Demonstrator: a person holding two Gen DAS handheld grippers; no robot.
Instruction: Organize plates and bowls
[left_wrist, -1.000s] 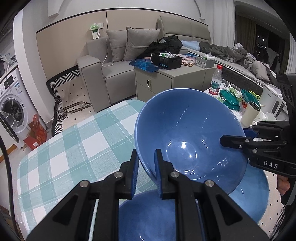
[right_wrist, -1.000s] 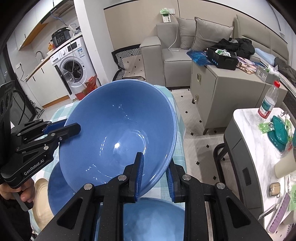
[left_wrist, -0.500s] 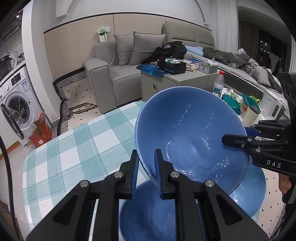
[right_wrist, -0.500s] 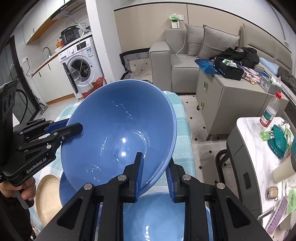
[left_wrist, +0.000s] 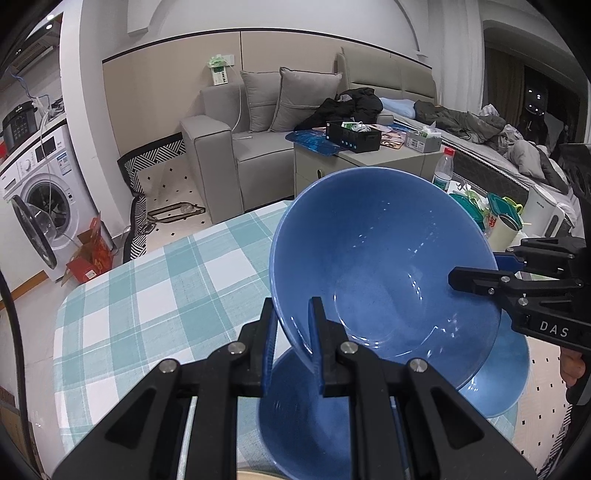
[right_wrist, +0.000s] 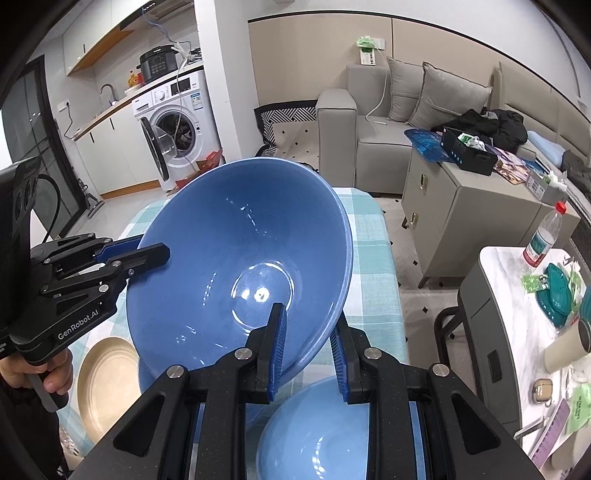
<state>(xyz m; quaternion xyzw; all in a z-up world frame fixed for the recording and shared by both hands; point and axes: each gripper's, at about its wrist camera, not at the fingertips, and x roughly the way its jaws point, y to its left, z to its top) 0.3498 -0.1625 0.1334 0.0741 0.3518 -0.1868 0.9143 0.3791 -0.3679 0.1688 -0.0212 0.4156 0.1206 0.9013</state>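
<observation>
Large blue bowl held tilted above the checked tabletop, rim pinched by left gripper and right gripper. Below it: two blue bowls, tan plate, unstacked. Sorting looks barely begun.

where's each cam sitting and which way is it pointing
Left wrist: sits on the left gripper, looking down over the held bowl and checked table toward the sofa; the right gripper and a bit of hand show at right.
Right wrist: sits on the right gripper, looking toward the washing machine; the left gripper and its hand show at left.
Shared: the bowl, each gripper shut on its rim.
</observation>
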